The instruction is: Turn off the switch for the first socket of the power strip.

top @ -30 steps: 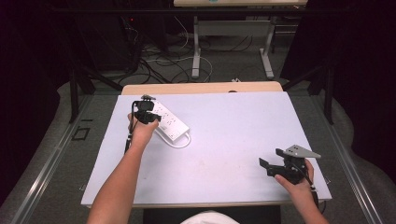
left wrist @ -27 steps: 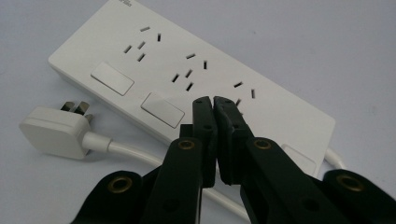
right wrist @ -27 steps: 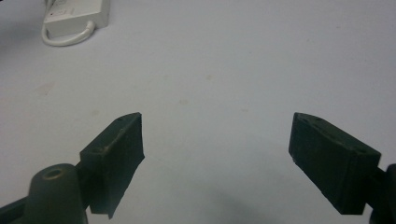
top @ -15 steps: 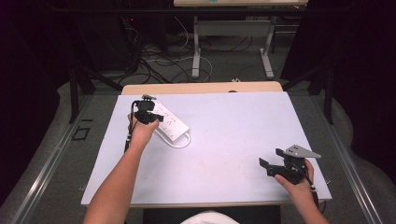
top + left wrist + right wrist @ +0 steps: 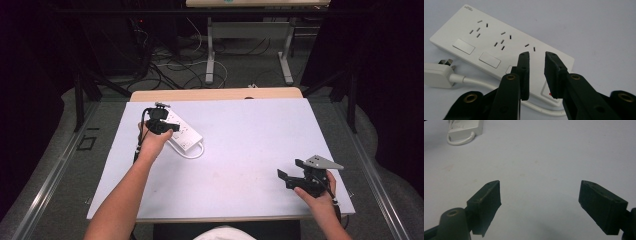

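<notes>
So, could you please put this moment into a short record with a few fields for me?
surface: white table top
object in hand: white power strip, lying flat at the far left, with its cord looped beside it
plug: white plug lying on the table next to the strip, not inserted
left gripper: over the strip's switch end, jaws have just been opening, a narrow gap, nothing clamped between them
right gripper: jaws wide apart over bare table, near right corner, nothing between them

bright even tabletop, dark surroundings, soft focus
</notes>
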`<state>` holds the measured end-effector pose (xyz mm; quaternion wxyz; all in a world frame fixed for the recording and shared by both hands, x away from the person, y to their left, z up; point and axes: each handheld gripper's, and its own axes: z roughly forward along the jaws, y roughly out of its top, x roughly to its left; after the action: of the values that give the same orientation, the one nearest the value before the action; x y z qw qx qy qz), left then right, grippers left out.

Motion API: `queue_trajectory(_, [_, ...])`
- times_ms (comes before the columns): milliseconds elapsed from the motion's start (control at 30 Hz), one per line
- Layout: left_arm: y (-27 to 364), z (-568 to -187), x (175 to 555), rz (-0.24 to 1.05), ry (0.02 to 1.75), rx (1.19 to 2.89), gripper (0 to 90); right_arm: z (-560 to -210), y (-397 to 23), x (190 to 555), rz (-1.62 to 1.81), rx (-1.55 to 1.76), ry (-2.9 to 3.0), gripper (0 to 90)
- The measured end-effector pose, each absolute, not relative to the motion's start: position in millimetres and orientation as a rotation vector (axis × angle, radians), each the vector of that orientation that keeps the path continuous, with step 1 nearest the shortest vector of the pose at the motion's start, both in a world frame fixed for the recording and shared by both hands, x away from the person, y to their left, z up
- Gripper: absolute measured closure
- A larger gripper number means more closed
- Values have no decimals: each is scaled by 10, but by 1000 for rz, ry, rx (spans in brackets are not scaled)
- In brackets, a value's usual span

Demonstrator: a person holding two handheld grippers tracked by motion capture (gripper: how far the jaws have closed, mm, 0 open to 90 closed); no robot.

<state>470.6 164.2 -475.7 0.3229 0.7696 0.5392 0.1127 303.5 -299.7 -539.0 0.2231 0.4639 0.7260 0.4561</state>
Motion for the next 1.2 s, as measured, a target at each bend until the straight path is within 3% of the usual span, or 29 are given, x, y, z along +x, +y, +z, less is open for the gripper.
queue_trajectory(1200, [1505,-4643,4364,256,1262,2109,404,-5387,-2990,3033,1265,1275,2003,173])
